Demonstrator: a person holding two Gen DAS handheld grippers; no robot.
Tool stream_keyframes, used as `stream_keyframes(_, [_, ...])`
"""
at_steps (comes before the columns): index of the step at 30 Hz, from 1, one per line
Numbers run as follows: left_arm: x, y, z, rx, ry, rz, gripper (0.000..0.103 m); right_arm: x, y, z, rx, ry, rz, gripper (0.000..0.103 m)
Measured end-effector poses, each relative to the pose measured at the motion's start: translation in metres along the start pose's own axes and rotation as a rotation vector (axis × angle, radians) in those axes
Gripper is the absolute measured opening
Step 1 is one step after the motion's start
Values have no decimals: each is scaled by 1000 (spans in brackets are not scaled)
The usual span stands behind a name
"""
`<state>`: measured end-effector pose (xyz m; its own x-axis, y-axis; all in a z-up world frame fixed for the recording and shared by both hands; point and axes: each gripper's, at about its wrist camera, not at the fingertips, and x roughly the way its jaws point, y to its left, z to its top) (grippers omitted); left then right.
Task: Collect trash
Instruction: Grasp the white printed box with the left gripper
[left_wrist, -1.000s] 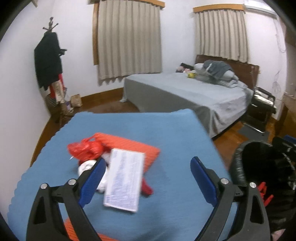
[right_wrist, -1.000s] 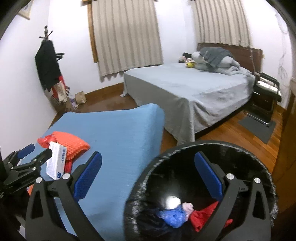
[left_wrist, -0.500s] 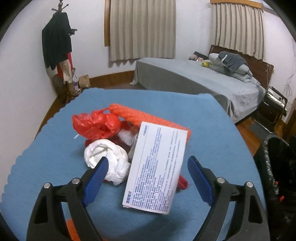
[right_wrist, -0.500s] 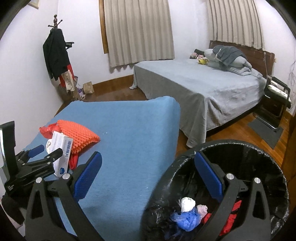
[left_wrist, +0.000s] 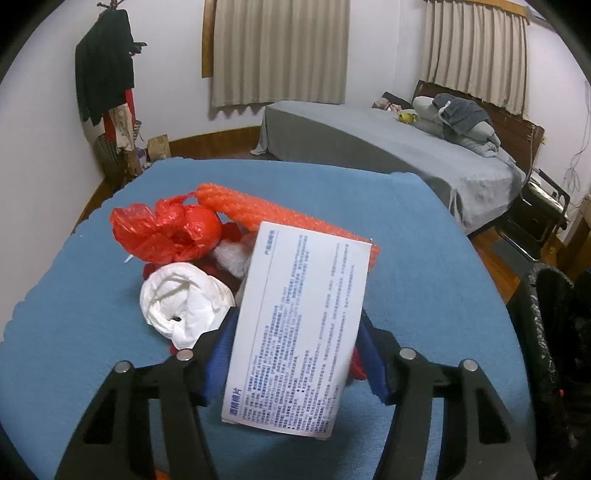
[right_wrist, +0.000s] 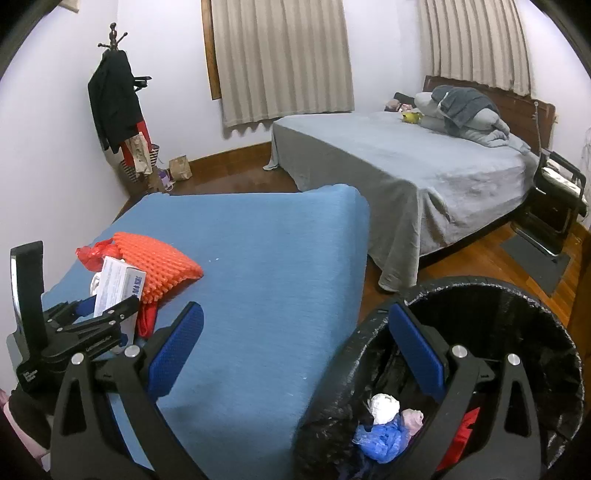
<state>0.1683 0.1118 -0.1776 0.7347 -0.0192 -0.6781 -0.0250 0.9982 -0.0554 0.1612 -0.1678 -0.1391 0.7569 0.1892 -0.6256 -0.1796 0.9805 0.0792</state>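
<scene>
A pile of trash lies on the blue padded surface: a white printed box, a red plastic bag, a crumpled white bag and an orange foam net. My left gripper straddles the white box, its jaws closing, and the blue pads meet the box's two long sides. The right wrist view shows the box standing between the left gripper's fingers. My right gripper is open with nothing in it, above the edge of the black-lined bin.
The bin holds a blue bag, a white wad and red scraps. A grey bed stands beyond, a coat rack in the left corner, a black chair at right. Wooden floor lies between the bed and the blue surface.
My left gripper came down and closer over the pile, and its jaws narrowed from wide apart to the sides of the white box. The right gripper drifted slightly; the bin sits further right.
</scene>
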Motion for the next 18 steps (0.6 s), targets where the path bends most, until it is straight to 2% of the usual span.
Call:
stream_keyframes(9, [-20, 3, 8, -23, -53, -5, 56, 5, 6, 3, -8, -3, 17, 97])
stream_keyframes(18, [-44, 27, 24, -56, -117, 39, 56, 28, 42, 21, -44, -13, 94, 97])
